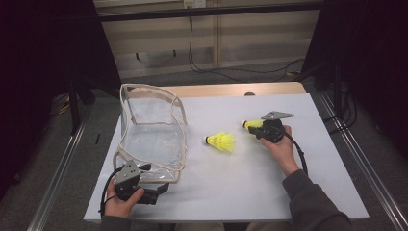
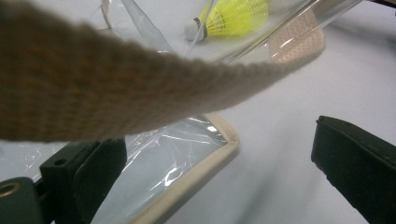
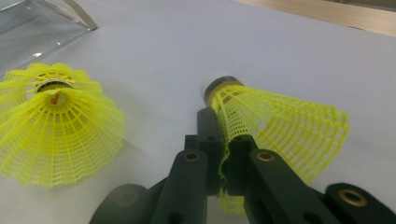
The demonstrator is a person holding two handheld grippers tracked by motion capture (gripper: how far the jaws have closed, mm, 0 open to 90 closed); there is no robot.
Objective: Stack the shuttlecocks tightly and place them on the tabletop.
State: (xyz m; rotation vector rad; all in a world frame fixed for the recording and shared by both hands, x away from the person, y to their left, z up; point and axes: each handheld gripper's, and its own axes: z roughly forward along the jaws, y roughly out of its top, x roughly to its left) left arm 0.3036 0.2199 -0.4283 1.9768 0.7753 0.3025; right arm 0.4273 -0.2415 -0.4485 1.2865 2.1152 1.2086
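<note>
A: You're at a white table [image 1: 250, 192] in a dim room, with cables trailing over the floor beyond its far edge. Nearest you, your left gripper [image 2: 219, 163] sits at the near left corner, jaws standing well apart with nothing pressed between them.

B: And what's right in front of it?

A: The clear plastic pouch with beige fabric trim [image 1: 154, 130]. Its near edge lies just ahead of your left gripper, between the open jaws in the left gripper view, and a beige strap crosses close over that camera. The pouch stands open, its mouth facing the middle of the table.

B: What about my right side?

A: Farther in, your right gripper [image 3: 224, 163] is clamped on the mesh skirt of a yellow plastic shuttlecock [image 3: 275, 126], whose dark-banded cork tip points away from you.

B: And the other one?

A: A second yellow plastic shuttlecock [image 1: 221, 141] lies loose on the table between the pouch and your right gripper, touching neither.
</note>
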